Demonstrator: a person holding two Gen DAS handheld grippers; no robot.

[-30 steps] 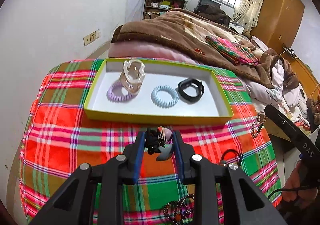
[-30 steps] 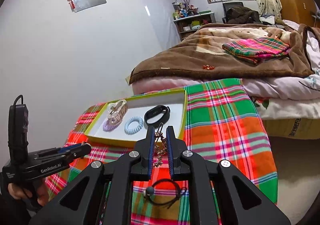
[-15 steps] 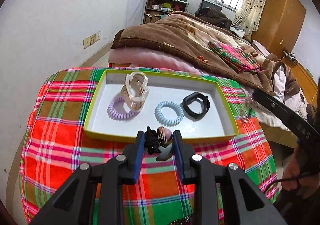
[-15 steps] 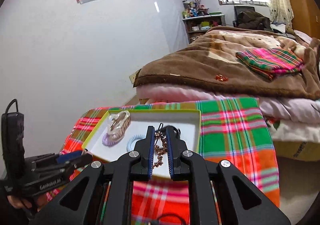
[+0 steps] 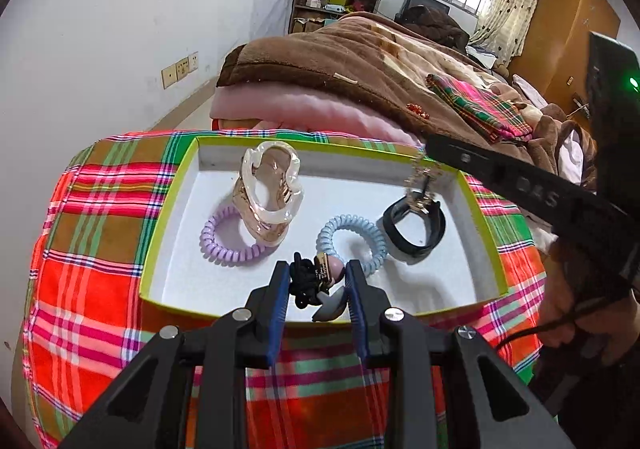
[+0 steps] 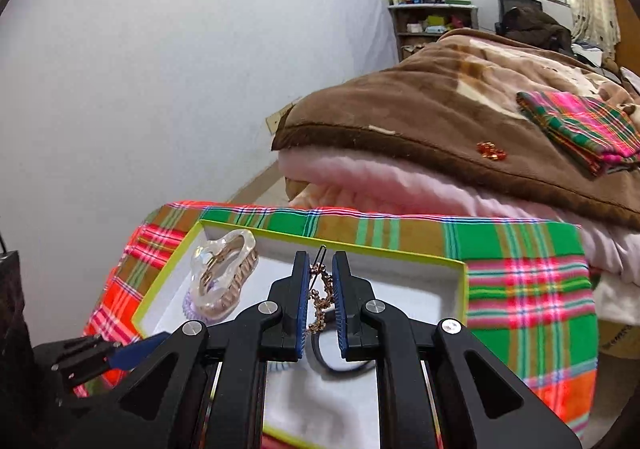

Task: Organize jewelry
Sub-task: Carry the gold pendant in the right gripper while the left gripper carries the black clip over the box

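Over the tray (image 5: 168,193), left tongs (image 5: 317,281) grip a hair tie (image 5: 306,283), right tongs (image 6: 321,283) a chain (image 6: 320,299).

One tray (image 5: 160,245) holds two coil hair ties (image 5: 230,239) (image 5: 354,235), one claw clip (image 5: 268,193) and one black band (image 5: 416,227).

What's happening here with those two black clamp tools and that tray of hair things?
A person is sorting accessories into a shallow green-edged tray on a plaid cloth, using a handheld gripper in each hand. The left gripper has its jaws shut on a black hair tie with a charm, at the tray's near edge. The right gripper holds a gold beaded clip over the tray, above a black band. Already inside lie a clear claw clip and purple and blue coil ties.
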